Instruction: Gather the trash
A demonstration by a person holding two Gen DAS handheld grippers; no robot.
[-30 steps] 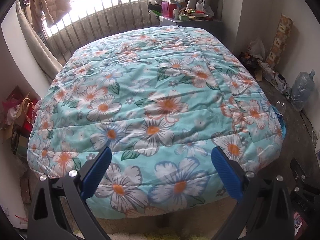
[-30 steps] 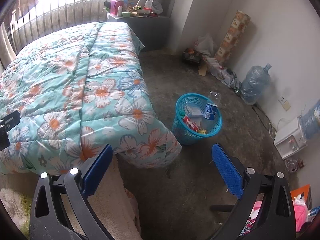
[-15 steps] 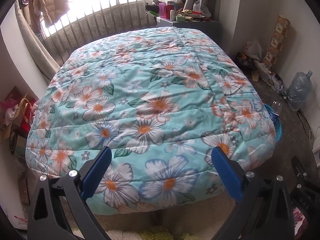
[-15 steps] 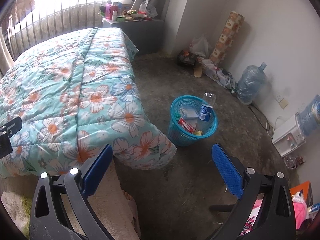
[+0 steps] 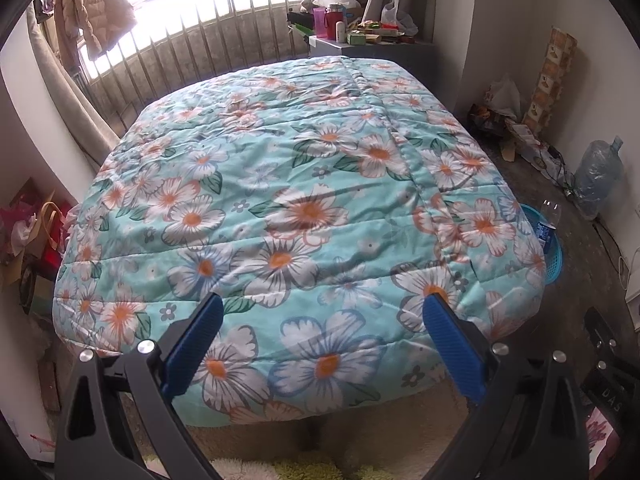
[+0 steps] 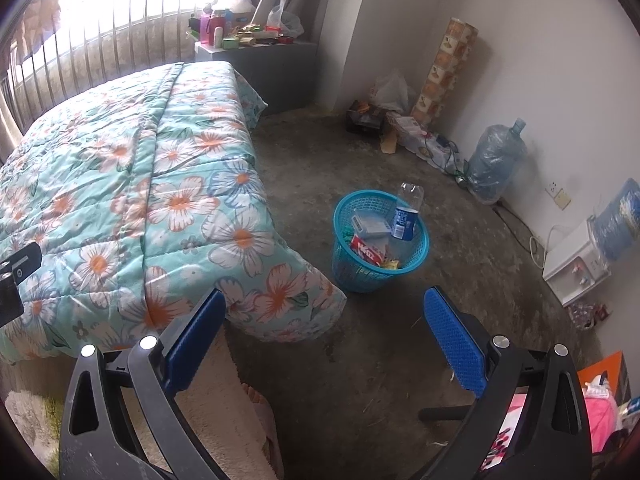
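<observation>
A blue plastic basket [image 6: 421, 255] stands on the concrete floor beside the bed. It holds a clear bottle with a blue label [image 6: 406, 216], a grey box [image 6: 370, 226], a red packet [image 6: 366, 251] and a yellow wrapper. Its edge [image 5: 556, 258] and the bottle [image 5: 548, 220] show past the bed's right corner in the left wrist view. My right gripper [image 6: 323, 330] is open and empty, well short of the basket. My left gripper [image 5: 320, 334] is open and empty, above the foot of the bed.
A bed with a floral quilt [image 5: 304, 208] fills the left view. A large water jug [image 6: 496, 160] and a water dispenser [image 6: 580, 258] stand by the right wall. A cluttered cabinet [image 6: 256, 48] is at the back. A cream rug [image 6: 224, 408] lies at the bed's foot.
Both grippers have drawn back and a little higher, so the bed and the basket look smaller and farther. Both stay open and empty.
</observation>
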